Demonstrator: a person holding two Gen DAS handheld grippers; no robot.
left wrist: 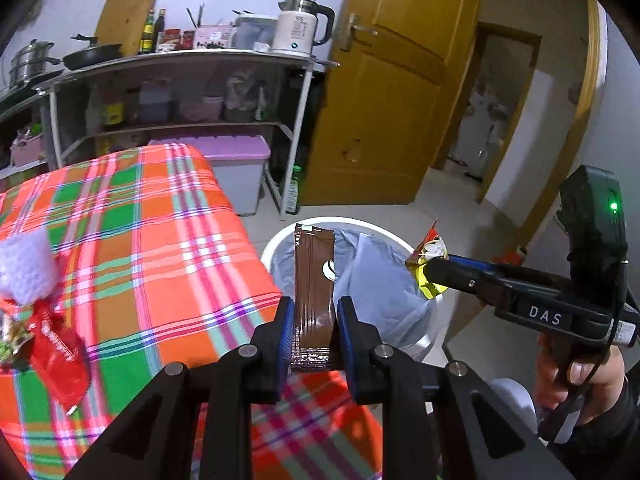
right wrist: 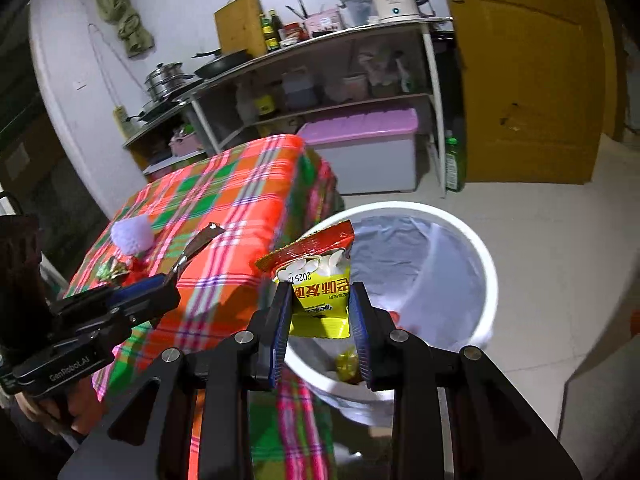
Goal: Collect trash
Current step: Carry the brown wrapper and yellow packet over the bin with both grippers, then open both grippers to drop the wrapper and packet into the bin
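Clamped upright in my left gripper (left wrist: 314, 332), a brown sachet (left wrist: 314, 280) hangs beside the white bin (right wrist: 486, 280), at the worktop (left wrist: 132, 232) edge. My right gripper (right wrist: 320, 320) grips a yellow-red snack packet (right wrist: 320, 284) over the bin's rim. More wrappers (left wrist: 56, 344) lie on the worktop, well away from the bin.

Read "DAS" in white letters on the body of the right tool (left wrist: 436, 270). Read "GenRobot.AI" on the body of the left tool (right wrist: 170, 280). Noted "2025" printed upside down on the yellow snack packet (right wrist: 318, 300), above inverted Chinese characters. Brown sachet (left wrist: 314, 292) print illegible.
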